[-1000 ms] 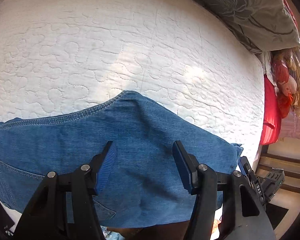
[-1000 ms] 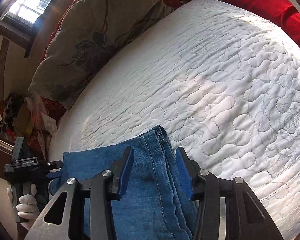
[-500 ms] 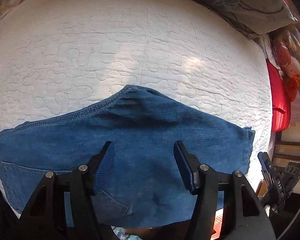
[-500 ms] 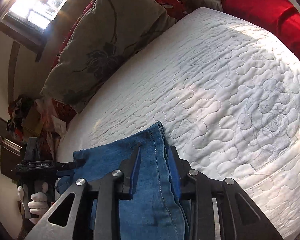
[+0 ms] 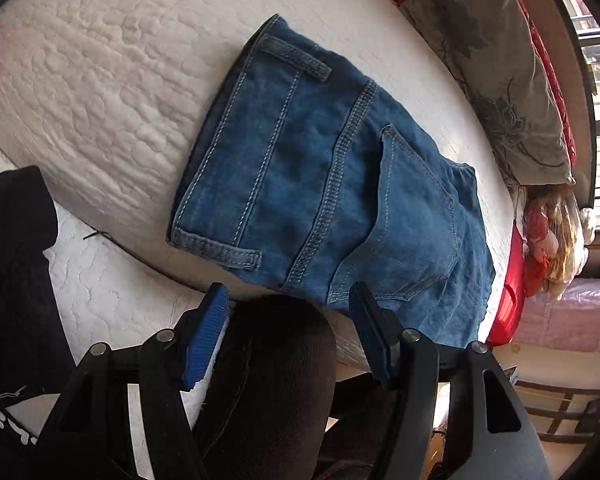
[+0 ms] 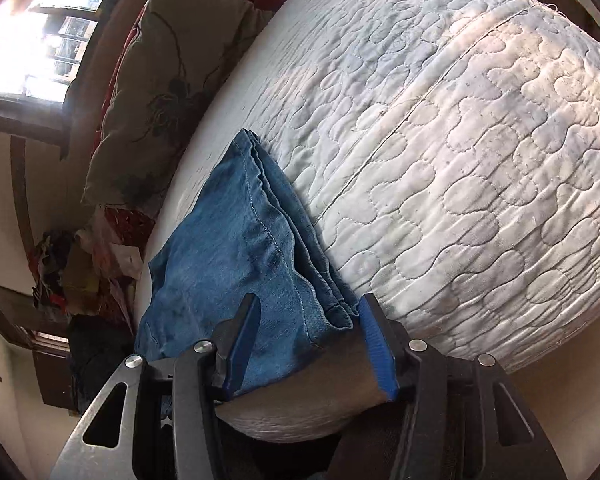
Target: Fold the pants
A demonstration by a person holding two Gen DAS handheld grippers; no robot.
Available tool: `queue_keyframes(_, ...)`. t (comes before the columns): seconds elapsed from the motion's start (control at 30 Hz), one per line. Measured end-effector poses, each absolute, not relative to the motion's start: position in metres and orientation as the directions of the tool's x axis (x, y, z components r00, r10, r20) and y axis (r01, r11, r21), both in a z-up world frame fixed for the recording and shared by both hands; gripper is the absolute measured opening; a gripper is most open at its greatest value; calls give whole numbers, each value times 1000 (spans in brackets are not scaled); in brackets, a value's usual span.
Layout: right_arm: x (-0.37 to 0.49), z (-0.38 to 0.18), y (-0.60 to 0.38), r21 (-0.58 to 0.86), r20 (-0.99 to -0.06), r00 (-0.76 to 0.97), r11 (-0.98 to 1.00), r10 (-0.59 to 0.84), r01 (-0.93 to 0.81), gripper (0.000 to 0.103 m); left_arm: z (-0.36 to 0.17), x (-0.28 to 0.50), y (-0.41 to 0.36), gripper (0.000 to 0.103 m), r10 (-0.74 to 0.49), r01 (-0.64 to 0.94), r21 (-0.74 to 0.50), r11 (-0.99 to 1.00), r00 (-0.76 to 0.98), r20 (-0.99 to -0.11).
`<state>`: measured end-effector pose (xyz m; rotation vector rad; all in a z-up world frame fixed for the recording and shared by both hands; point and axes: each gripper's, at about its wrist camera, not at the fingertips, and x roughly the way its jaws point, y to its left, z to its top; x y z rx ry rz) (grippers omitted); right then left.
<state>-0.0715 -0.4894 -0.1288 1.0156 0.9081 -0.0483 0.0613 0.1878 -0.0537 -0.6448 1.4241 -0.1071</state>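
Denim lies folded into a compact bundle on the white quilted mattress (image 5: 100, 92), near its front edge: the pants (image 5: 332, 184) show their waistband, belt loops and a back pocket uppermost in the left wrist view, while the right wrist view shows the stacked hem edges at the other end of the bundle (image 6: 256, 264). A floral pillow (image 5: 496, 80) sits beyond the pants, toward the head of the mattress, well apart from them.

The left gripper (image 5: 288, 320) hangs off the front edge of the mattress, clear of the pants, with its jaws released and nothing between them but a dark-clad leg below. The right gripper (image 6: 308, 336) sits at the hem end of the pants; its jaws have just been opening, and the layered corner of cloth lies between them. Its blue pads appear to stand off the cloth, though the left pad is close enough that contact is hard to rule out.

The step in hand looks like the release after a fold, with most of the folding done. The next move probably calls for drawing the right gripper straight back off the hem without dragging the layers, then either smoothing the bundle or taking both ends for one last fold.
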Motion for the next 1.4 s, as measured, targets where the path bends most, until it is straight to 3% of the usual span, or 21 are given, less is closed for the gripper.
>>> queue_keyframes(0.27, -73, -135, -491, 715, -675, 657, 517, 336, 470, 53, -103, 72, 175, 61, -464, -419, -490, 764, 169, -869)
queue_keyframes(0.33, -73, -136, -491, 697, -690, 649, 540, 322, 473, 33, -106, 80, 172, 54, -446, -434, -468, 770, 158, -881)
queue_keyframes(0.37, -74, -136, -493, 712, -675, 654, 533, 341, 457, 17, -106, 82, 171, 35, -456, -437, -471, 766, 147, -878)
queue_keyframes(0.4, -78, -132, -494, 734, -652, 671, 515, 352, 443, 16, -104, 83, 169, 24, -473, -433, -481, 762, 136, -871)
queue_keyframes(0.47, -89, -119, -496, 743, -627, 700, 534, 342, 404, 12, -94, 82, 166, 24, -435, -413, -450, 792, 137, -890)
queue_keyframes(0.57, -93, -126, -496, 695, -677, 662, 575, 321, 431, 13, -102, 82, 176, 25, -308, -410, -324, 853, 106, -945)
queue_keyframes(0.7, -93, -146, -494, 690, -692, 654, 545, 306, 476, 18, -151, 76, 191, 24, -410, -525, -342, 780, -15, -912)
queue_keyframes(0.83, -106, -138, -500, 702, -685, 665, 516, 298, 491, 25, -138, 60, 202, 24, -422, -491, -380, 784, 28, -906)
queue_keyframes(0.93, -127, -127, -510, 740, -641, 715, 471, 278, 480, 43, -105, 49, 207, 27, -435, -403, -440, 802, 110, -894)
queue_keyframes(0.97, -134, -125, -511, 755, -626, 729, 450, 277, 478, 56, -94, 47, 206, 36, -446, -374, -461, 804, 133, -885)
queue_keyframes(1.0, -139, -125, -511, 765, -616, 738, 434, 277, 476, 61, -83, 46, 204, 52, -448, -349, -472, 809, 152, -881)
queue_keyframes(1.07, -144, -128, -507, 788, -593, 747, 408, 299, 461, 61, -63, 48, 194, 68, -436, -306, -477, 824, 196, -878)
queue_keyframes(1.1, -144, -133, -503, 799, -582, 750, 392, 315, 456, 61, -54, 51, 186, 70, -439, -283, -485, 828, 211, -873)
queue_keyframes(1.27, -128, -160, -478, 842, -536, 747, 312, 392, 440, 61, -29, 89, 124, 70, -516, -172, -543, 822, 181, -838)
queue_keyframes(1.4, -110, -174, -465, 865, -500, 755, 278, 424, 417, 61, -13, 113, 65, 70, -501, -58, -511, 858, 128, -856)
